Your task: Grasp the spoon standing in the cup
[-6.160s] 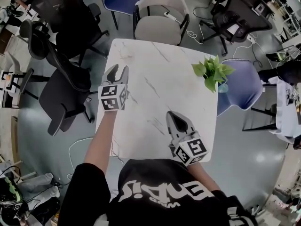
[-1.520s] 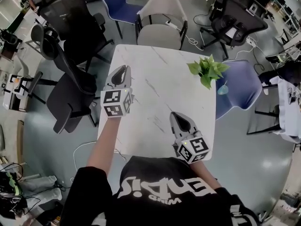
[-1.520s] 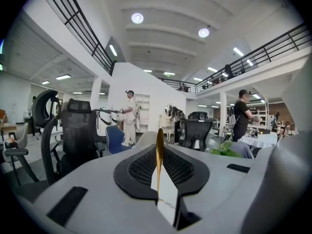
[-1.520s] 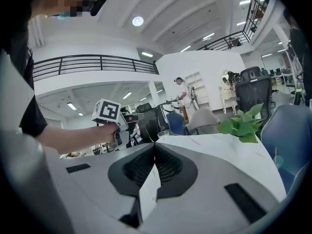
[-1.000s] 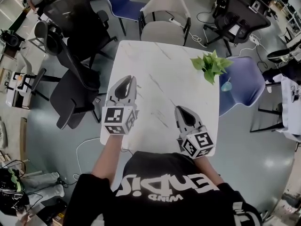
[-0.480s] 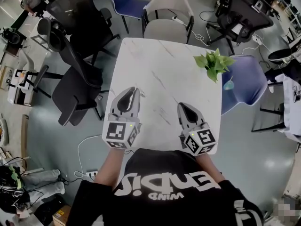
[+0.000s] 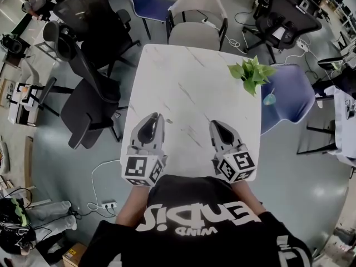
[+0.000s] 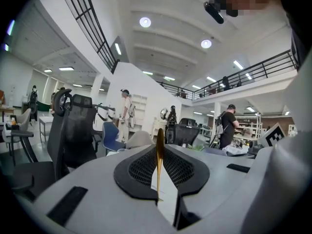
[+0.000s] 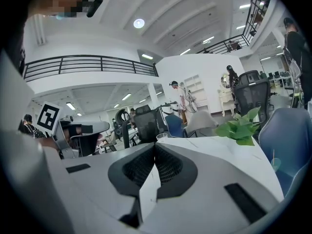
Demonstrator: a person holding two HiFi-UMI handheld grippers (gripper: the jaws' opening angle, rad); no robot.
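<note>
A thin gold spoon (image 8: 160, 139) stands upright between the pads of my left gripper (image 8: 159, 152), which is shut on it. In the head view the left gripper (image 7: 151, 119) hovers over the near left part of the white marble table (image 7: 194, 82); the spoon is too thin to make out there. My right gripper (image 7: 214, 124) hangs over the near right part with its jaws shut and nothing in them. In the right gripper view a clear cup (image 9: 162, 136) shows on the table just beyond the right gripper (image 9: 155, 148).
A green potted plant (image 7: 251, 74) stands at the table's right edge, with a blue chair (image 7: 289, 102) beside it. A beige chair (image 7: 194, 35) is at the far end and black office chairs (image 7: 89, 104) on the left. People stand in the background.
Both grippers have drawn back toward the near table edge over the last second. The left one came back farther and now sits level with the right.
</note>
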